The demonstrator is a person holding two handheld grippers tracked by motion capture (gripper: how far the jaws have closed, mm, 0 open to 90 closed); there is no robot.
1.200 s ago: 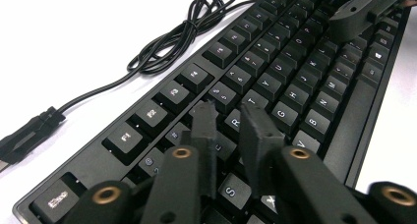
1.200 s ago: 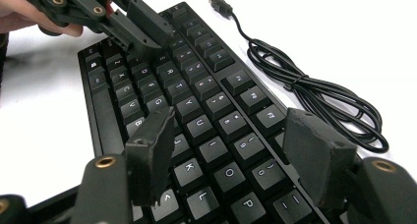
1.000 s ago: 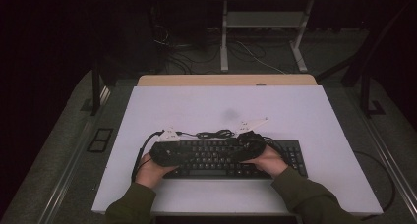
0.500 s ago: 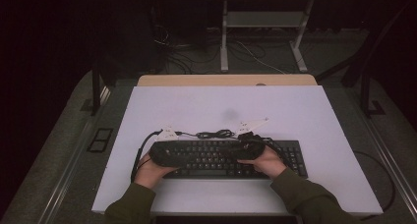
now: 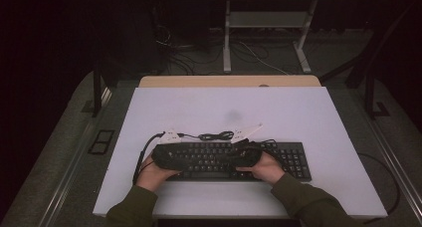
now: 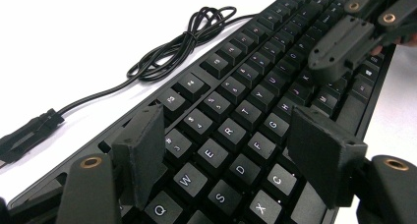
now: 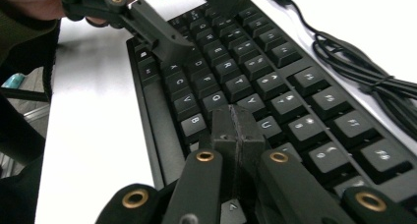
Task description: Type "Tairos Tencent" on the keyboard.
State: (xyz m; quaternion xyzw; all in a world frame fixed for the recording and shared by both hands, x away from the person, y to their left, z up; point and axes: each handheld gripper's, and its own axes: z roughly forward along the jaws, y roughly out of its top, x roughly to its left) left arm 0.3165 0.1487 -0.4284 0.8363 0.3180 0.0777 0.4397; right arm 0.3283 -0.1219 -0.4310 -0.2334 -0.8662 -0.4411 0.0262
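A black keyboard lies across the near half of the white table, with its coiled black cable just behind it. My left gripper hovers over the left letter keys. Its jaws have just been opening and stand apart, with only keys beneath them. My right gripper sits over the middle letter keys. Its jaws have just been closing and now meet with nothing between them. In the high view the left gripper and right gripper rest on the keyboard, each in one hand.
The cable's plug lies on the white surface left of the loops. A wooden desk edge borders the table at the back. Behind it stands a metal frame with floor cables. The number pad lies right of my hands.
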